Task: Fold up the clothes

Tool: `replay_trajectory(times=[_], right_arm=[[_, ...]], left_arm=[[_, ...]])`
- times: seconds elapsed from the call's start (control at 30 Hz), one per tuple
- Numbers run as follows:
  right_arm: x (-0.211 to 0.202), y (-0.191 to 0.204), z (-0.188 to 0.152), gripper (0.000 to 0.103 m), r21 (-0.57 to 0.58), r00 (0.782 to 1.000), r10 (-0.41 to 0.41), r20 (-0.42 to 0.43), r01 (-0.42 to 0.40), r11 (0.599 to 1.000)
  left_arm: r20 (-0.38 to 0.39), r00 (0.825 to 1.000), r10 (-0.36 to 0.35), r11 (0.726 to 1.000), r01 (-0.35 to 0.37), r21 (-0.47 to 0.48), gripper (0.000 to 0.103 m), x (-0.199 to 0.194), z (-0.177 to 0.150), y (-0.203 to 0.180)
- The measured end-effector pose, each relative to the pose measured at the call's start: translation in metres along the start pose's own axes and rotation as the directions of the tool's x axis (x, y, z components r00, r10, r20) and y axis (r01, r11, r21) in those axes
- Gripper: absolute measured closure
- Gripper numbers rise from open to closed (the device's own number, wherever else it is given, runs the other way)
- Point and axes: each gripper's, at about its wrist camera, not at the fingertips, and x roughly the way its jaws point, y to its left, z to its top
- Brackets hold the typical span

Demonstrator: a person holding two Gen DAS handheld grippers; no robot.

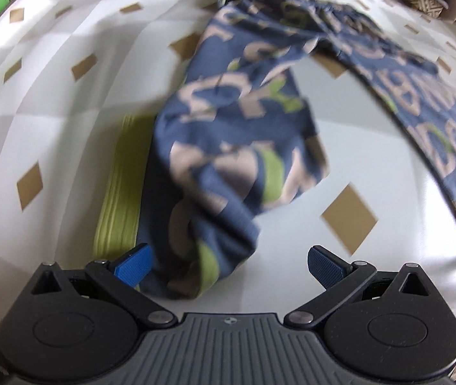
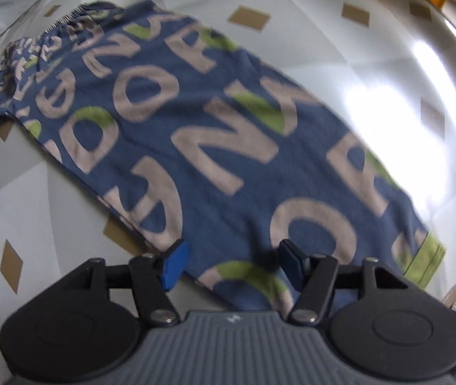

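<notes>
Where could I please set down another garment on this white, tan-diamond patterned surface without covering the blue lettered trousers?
The white surface with tan diamonds lies bare left of the blue lettered trousers, beyond their lime-green cuff. There is another bare patch to the right of the trousers. It is crowded in front of both the left gripper and the right gripper, where fabric lies.

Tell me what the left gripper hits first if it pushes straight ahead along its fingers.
Most likely the crumpled leg of the navy trousers printed with beige letters: it lies bunched between the open left gripper's fingers, its green cuff nearest. Motion blur leaves the depth uncertain.
</notes>
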Motion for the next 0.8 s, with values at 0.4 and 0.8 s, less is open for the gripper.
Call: replay_trajectory(times=[0.4, 0.8], right_arm=[[-0.006, -0.002, -0.024, 0.026, 0.015, 0.998, -0.017, 0.064, 0.016, 1.0], [-0.029, 0.017, -0.034, 0.027, -0.043, 0.99, -0.025, 0.139, 0.031, 0.999]], left_arm=[[0.008, 1.0, 0.0, 0.998, -0.001, 0.067, 0.0, -0.001, -0.035, -0.007], [0.016, 1.0, -0.003, 0.999, 0.002, 0.051, 0.0, -0.011, -0.053, -0.002]])
